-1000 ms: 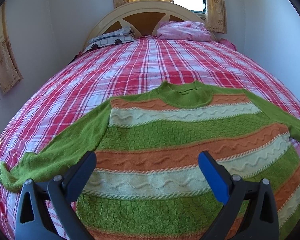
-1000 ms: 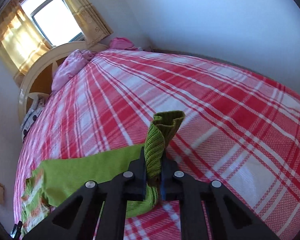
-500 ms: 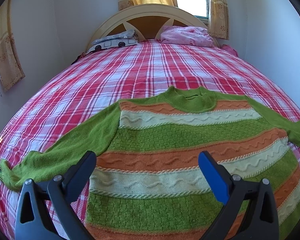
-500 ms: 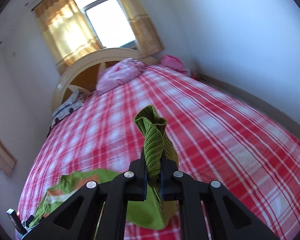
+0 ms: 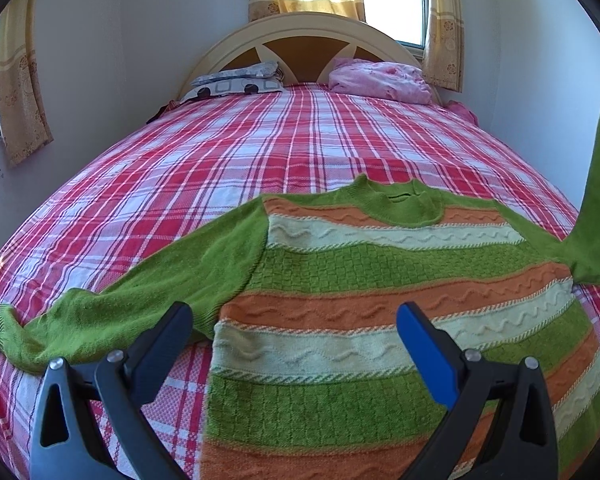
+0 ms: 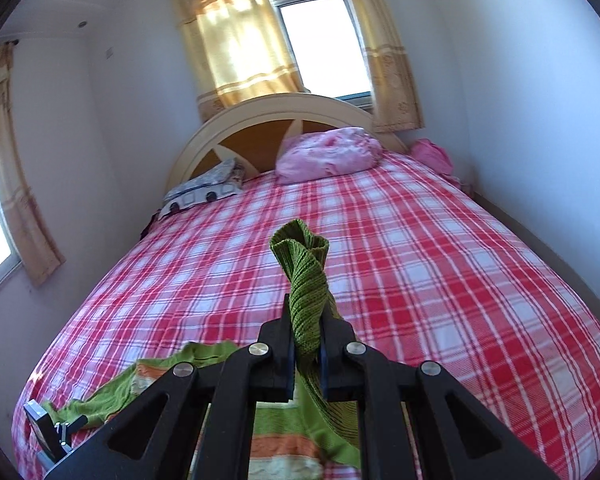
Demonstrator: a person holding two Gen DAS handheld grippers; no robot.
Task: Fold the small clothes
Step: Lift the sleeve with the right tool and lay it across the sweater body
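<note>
A striped knit sweater (image 5: 400,280) in green, orange and cream lay flat on the bed (image 5: 260,152), which wore a red-and-white plaid sheet, the neckline turned toward the headboard (image 5: 304,36) at 12 o'clock in the left wrist view. Its body filled the middle and lower part of that view, from about 3 o'clock round to 6 o'clock. One green sleeve (image 5: 112,304) stretched out across the sheet toward 8 o'clock, its cuff resting on the plaid. The left tongs (image 5: 292,332) hung above the lower body of the sweater with the jaws spread wide apart, holding nothing. The other sleeve (image 5: 598,196) rose off the bed at 3 o'clock, lifted up along the right edge of the view. In the right wrist view the right tongs (image 6: 305,340) were pressed together on that raised sleeve just below its ribbed cuff (image 6: 300,246), which stood up beyond the tips toward 12 o'clock. At the head of the bed lay a pink pillow (image 6: 328,154) and, beside it at 10 o'clock, a grey patterned pillow (image 6: 206,190). Yellow curtains (image 6: 232,40) hung over the window behind the headboard.
</note>
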